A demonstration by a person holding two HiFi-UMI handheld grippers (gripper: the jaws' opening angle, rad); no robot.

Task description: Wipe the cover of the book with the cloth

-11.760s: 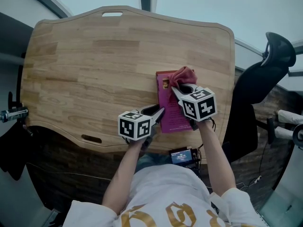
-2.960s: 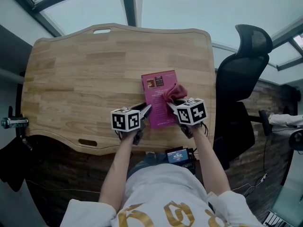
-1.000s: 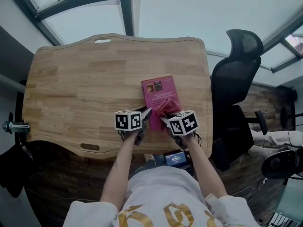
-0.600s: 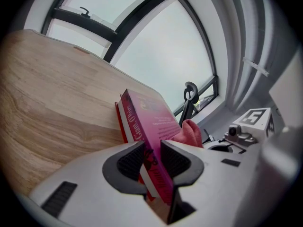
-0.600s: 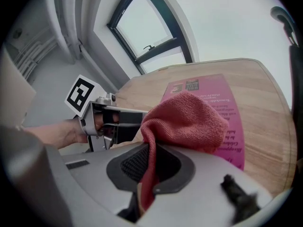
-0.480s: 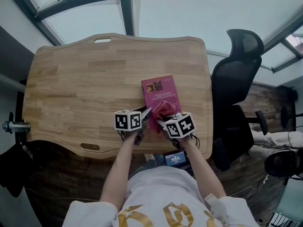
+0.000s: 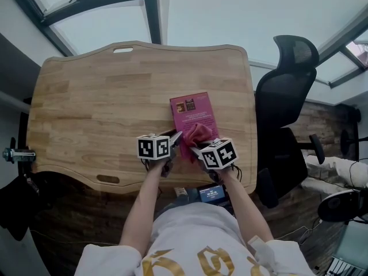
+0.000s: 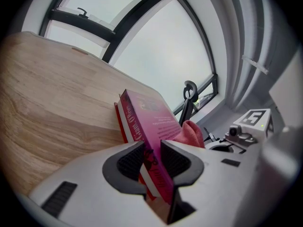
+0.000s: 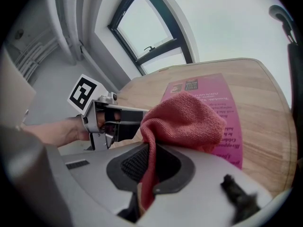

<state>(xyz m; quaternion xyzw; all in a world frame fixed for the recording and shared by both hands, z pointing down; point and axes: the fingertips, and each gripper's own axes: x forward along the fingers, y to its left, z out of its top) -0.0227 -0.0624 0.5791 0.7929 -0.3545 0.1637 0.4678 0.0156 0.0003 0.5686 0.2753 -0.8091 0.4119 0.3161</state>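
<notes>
A magenta book (image 7: 192,118) lies flat on the wooden table (image 7: 103,96) near its front right. My left gripper (image 7: 176,139) is shut on the book's near left corner; in the left gripper view the book (image 8: 147,122) runs between the jaws of the left gripper (image 8: 152,161). My right gripper (image 7: 195,149) is shut on a red cloth (image 7: 198,133) that rests on the near end of the cover. In the right gripper view the cloth (image 9: 182,122) bunches over the book (image 9: 222,108), a fold of it pinched in the right gripper (image 9: 149,167).
A black office chair (image 7: 284,91) stands just right of the table. The table's front edge runs close under both grippers. A small device with a lit screen (image 7: 211,194) sits below the edge. Bare wood stretches left and behind the book.
Over the last second my right gripper has drawn the cloth toward me down the cover, from mid-book to its near end. The left gripper has stayed put on the book's corner.
</notes>
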